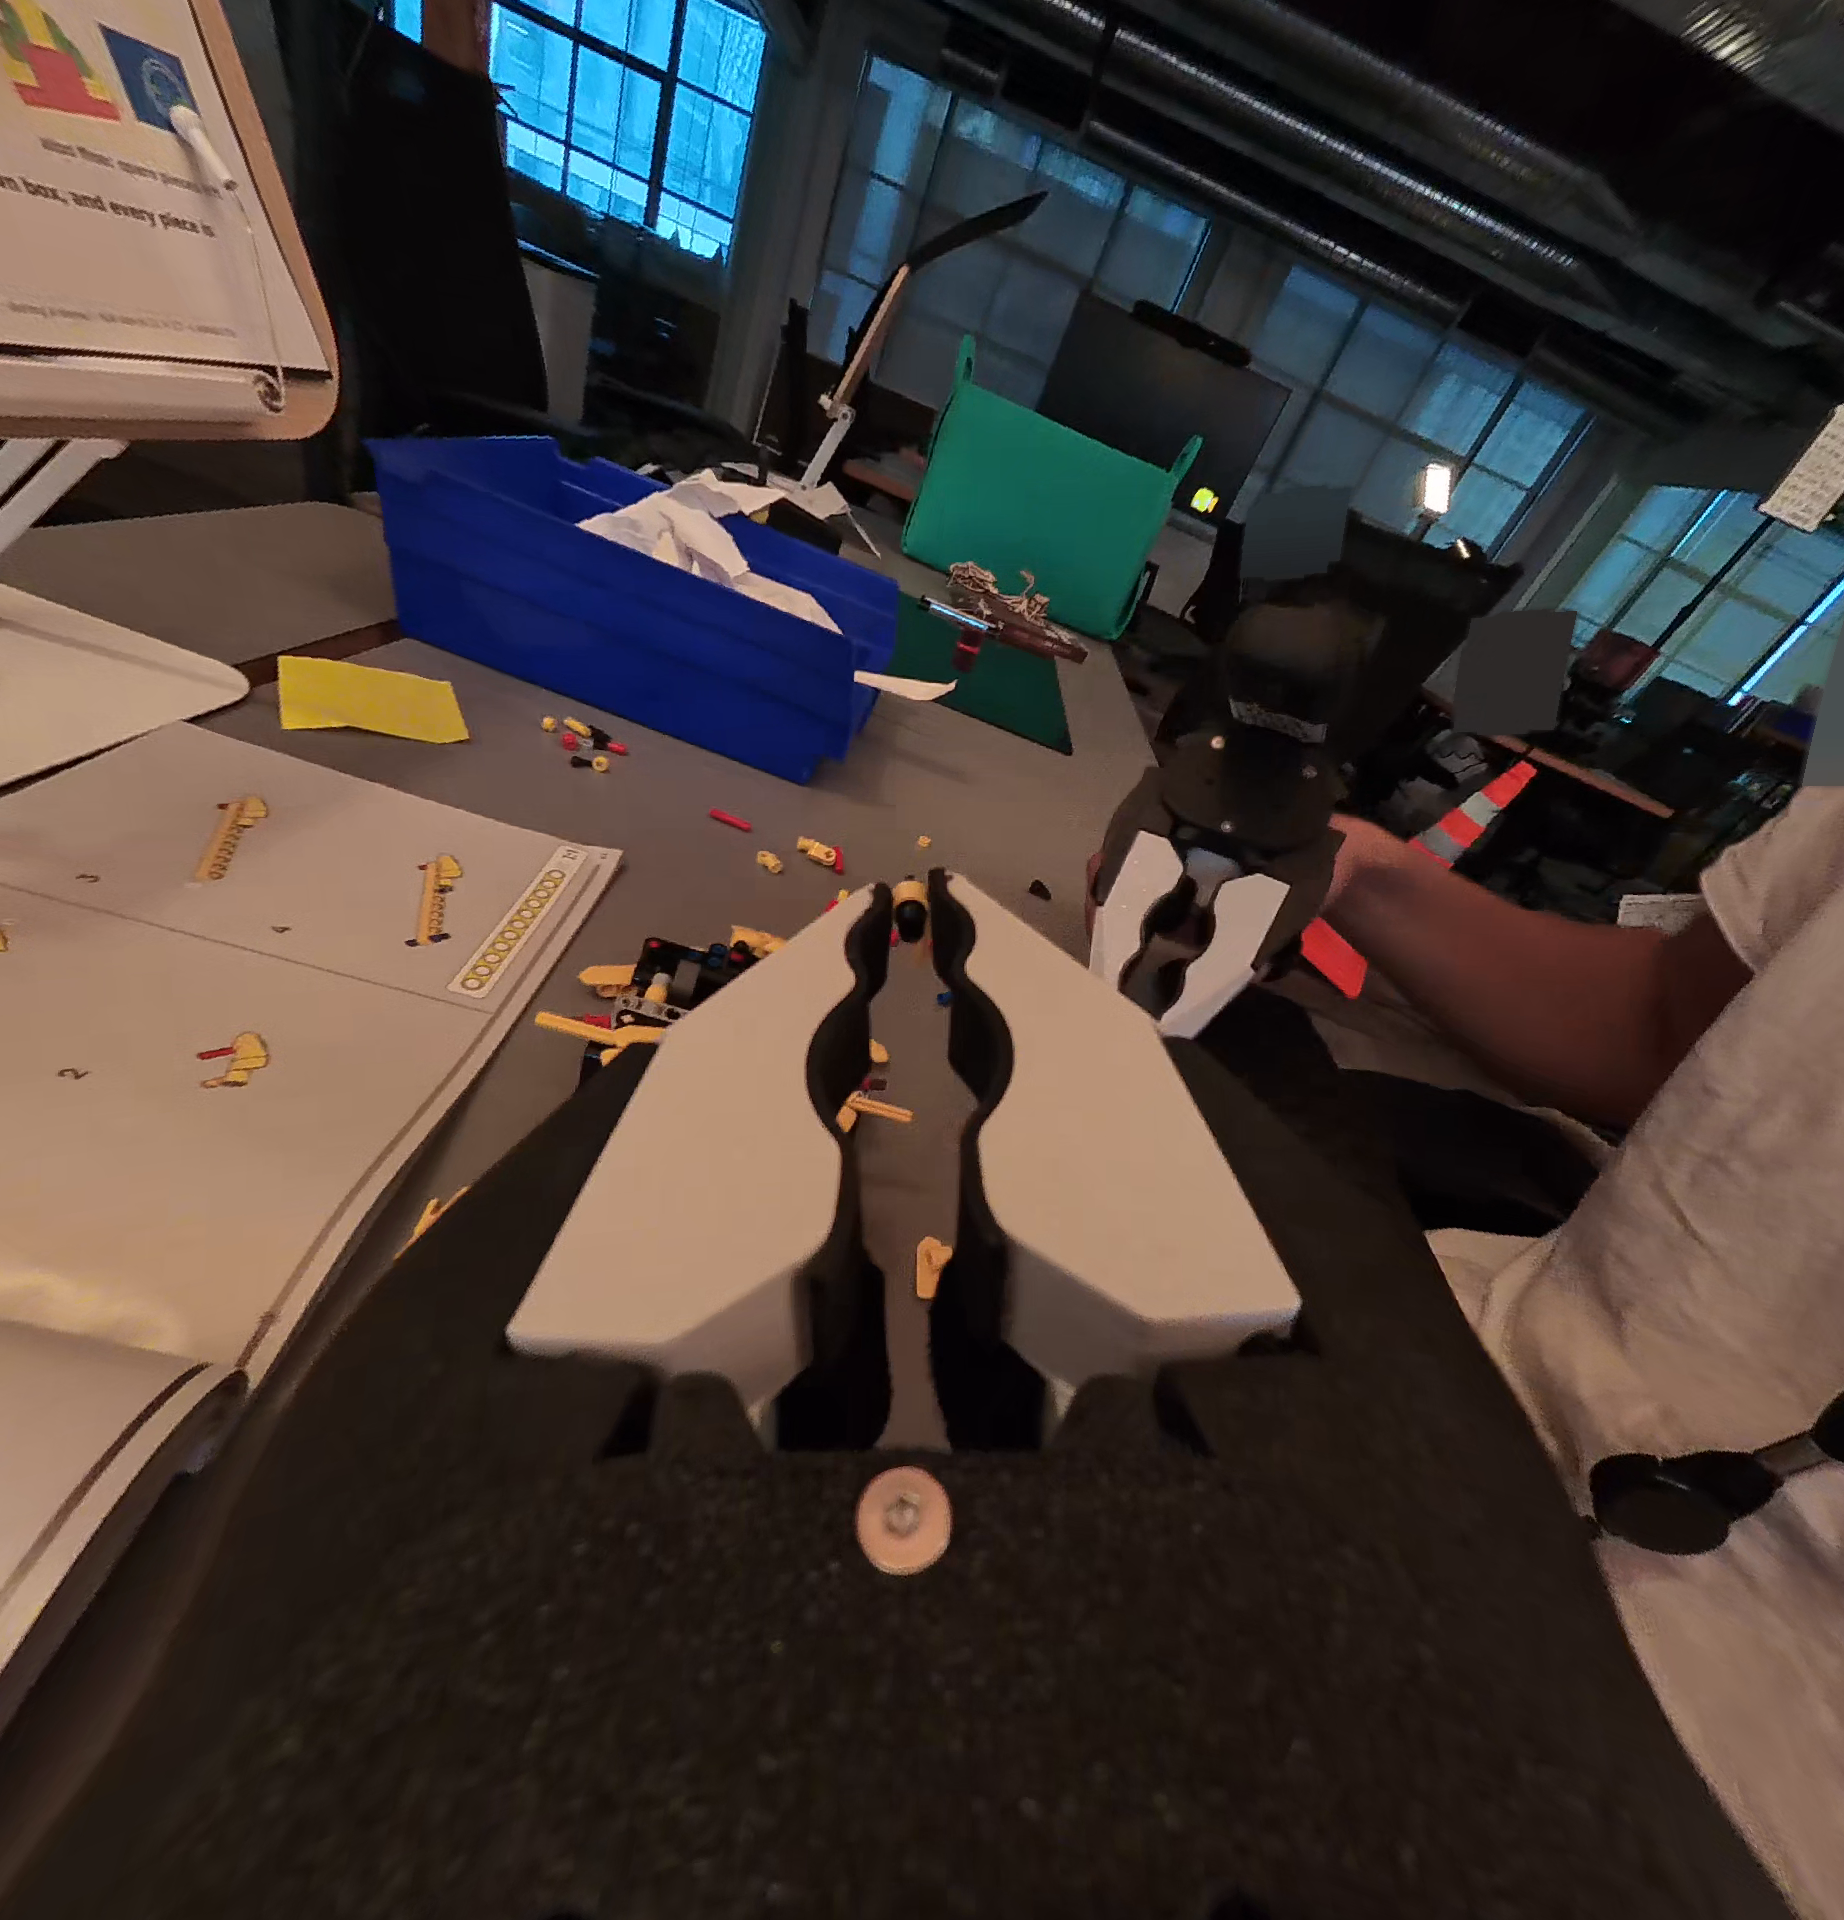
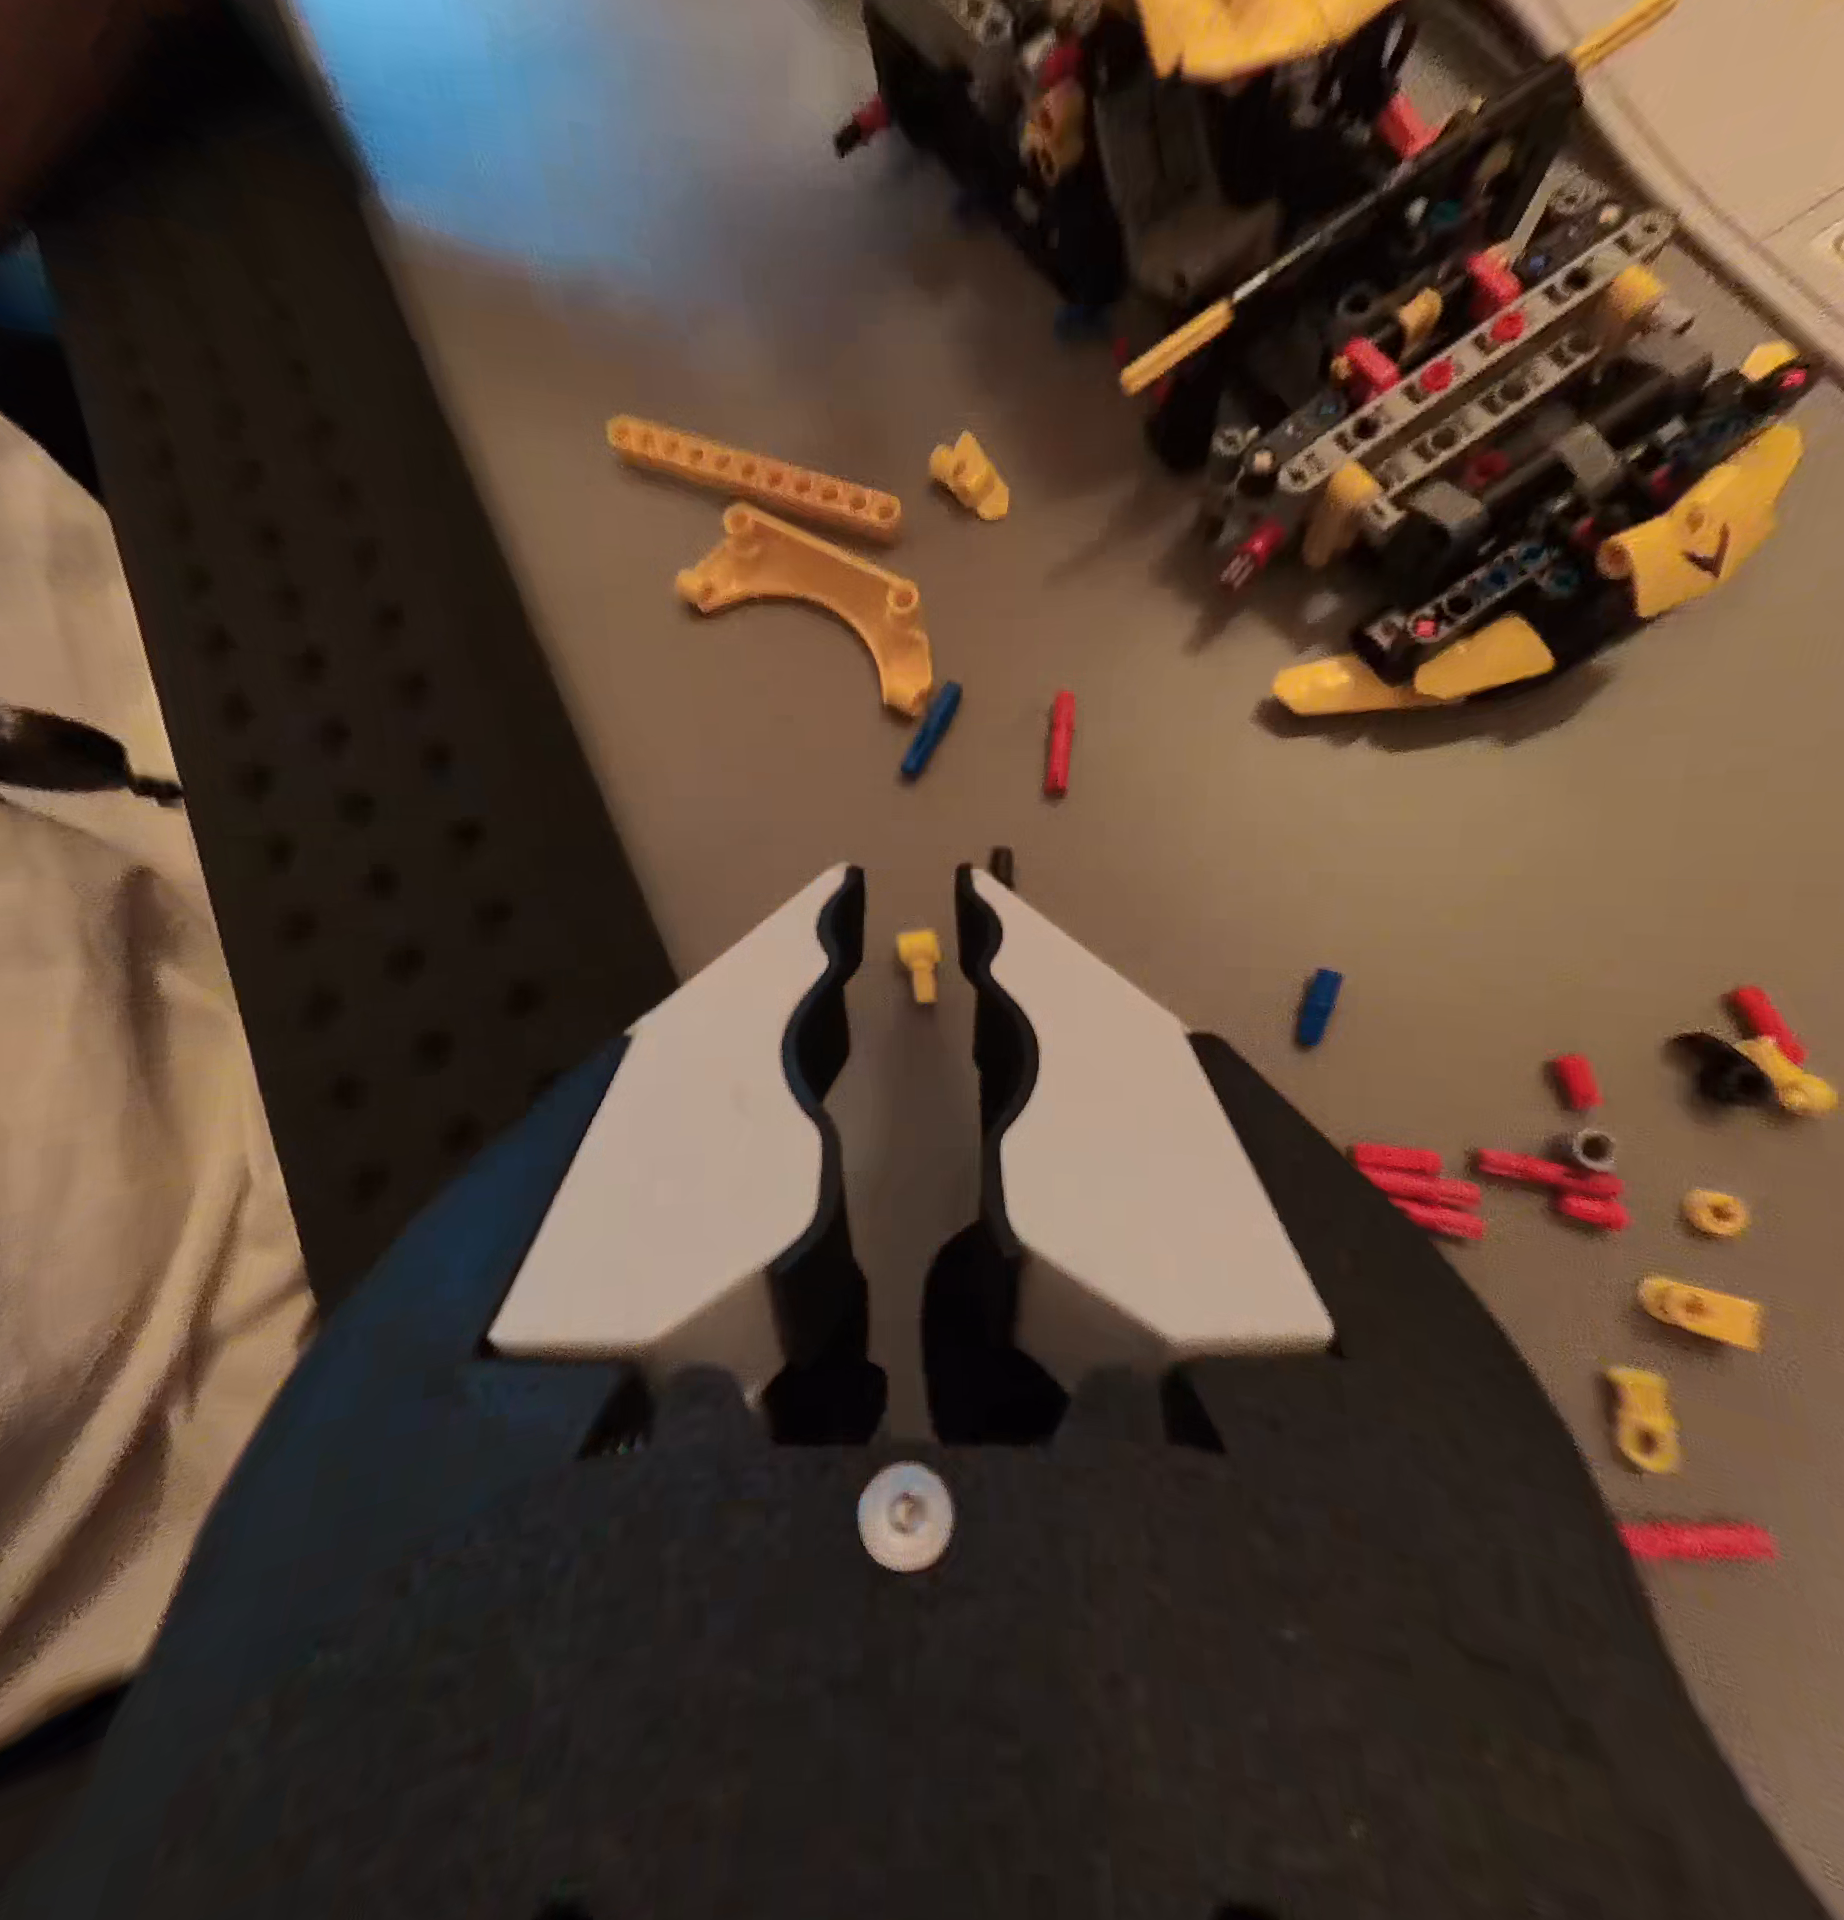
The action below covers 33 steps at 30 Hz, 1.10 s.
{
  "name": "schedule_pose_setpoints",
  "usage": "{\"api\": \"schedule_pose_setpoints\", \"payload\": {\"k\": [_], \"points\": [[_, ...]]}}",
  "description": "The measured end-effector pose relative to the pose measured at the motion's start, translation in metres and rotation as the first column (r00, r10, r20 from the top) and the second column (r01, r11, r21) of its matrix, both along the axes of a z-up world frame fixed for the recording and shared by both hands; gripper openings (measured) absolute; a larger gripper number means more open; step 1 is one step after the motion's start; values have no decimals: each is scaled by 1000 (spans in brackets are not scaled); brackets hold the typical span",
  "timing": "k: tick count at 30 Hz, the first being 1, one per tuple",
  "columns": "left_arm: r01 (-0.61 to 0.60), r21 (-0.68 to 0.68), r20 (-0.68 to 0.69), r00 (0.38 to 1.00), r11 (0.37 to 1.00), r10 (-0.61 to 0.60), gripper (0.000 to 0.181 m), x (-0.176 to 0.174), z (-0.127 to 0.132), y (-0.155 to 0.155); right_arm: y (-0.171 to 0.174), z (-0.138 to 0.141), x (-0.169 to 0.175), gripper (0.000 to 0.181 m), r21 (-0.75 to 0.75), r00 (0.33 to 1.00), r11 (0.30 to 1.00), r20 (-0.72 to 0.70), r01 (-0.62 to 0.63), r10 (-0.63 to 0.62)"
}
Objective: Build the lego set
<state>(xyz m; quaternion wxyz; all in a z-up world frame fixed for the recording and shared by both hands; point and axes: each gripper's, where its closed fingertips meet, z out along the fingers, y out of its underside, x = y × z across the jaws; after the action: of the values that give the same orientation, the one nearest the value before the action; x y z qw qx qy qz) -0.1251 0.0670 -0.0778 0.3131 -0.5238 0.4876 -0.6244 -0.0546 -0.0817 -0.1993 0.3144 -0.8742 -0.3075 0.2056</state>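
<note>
Fingers of the left gripper (image 1: pixel 910 902) are set narrow and clamp a small yellow-and-black piece (image 1: pixel 909 908) at their tips, raised above the grey counter (image 1: pixel 980 748). Beyond and to the left of these fingertips lies the partly built black-and-yellow model (image 1: pixel 679 971), beside the open instruction booklet (image 1: pixel 222 997). Farther ahead and left stands a blue bin (image 1: pixel 606 613) holding crumpled white paper, with a yellow sheet (image 1: pixel 367 701) near it. To the right of the left fingers, the right gripper (image 1: pixel 1180 961) hangs with its fingers pointing down. In the right wrist view, the right gripper (image 2: pixel 910 883) has its fingers parted by a narrow gap and holds nothing. A small yellow connector (image 2: pixel 919 963) lies on the counter and shows in the gap between them, just short of the tips; contact cannot be determined. Ahead of the tips lie a blue pin (image 2: pixel 930 729) and a red pin (image 2: pixel 1058 743), then a curved yellow panel (image 2: pixel 824 592) and a long yellow beam (image 2: pixel 752 478). The model (image 2: pixel 1437 416) sits ahead and to the right. Red pins (image 2: pixel 1417 1184) and small yellow connectors (image 2: pixel 1699 1311) are scattered to the right of the fingers.
</note>
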Motion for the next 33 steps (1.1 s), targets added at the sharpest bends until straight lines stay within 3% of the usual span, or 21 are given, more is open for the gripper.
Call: {"api": "schedule_pose_setpoints", "payload": {"k": [5, 8, 12, 26, 33], "points": [[-12, 2, 7, 1000, 1000, 12, 6, -1, 2, 2, 49, 13, -34, 18, 143, 989, 982, -97, 122, -109], [-17, 2, 3, 1000, 1000, 17, 6, -2, 1, 4, 71, -3, -48, 18, 109, 996, 990, -23, 83, -81], [-25, 2, 5, 1000, 1000, 25, 6, -5, 3, 8, 76, -20, -60, 21, 53, 1000, 998, 2, -14, 14], [-52, 11, 13, 999, 999, 52, 7, -13, 8, 17, 93, -32, -64, 21, 100, 959, 981, 246, -167, 138], [-45, -8, 20, 999, 999, 45, 6, -12, 8, 16, 90, -33, -66, 10, 104, 943, 974, 292, -200, 162]]}}
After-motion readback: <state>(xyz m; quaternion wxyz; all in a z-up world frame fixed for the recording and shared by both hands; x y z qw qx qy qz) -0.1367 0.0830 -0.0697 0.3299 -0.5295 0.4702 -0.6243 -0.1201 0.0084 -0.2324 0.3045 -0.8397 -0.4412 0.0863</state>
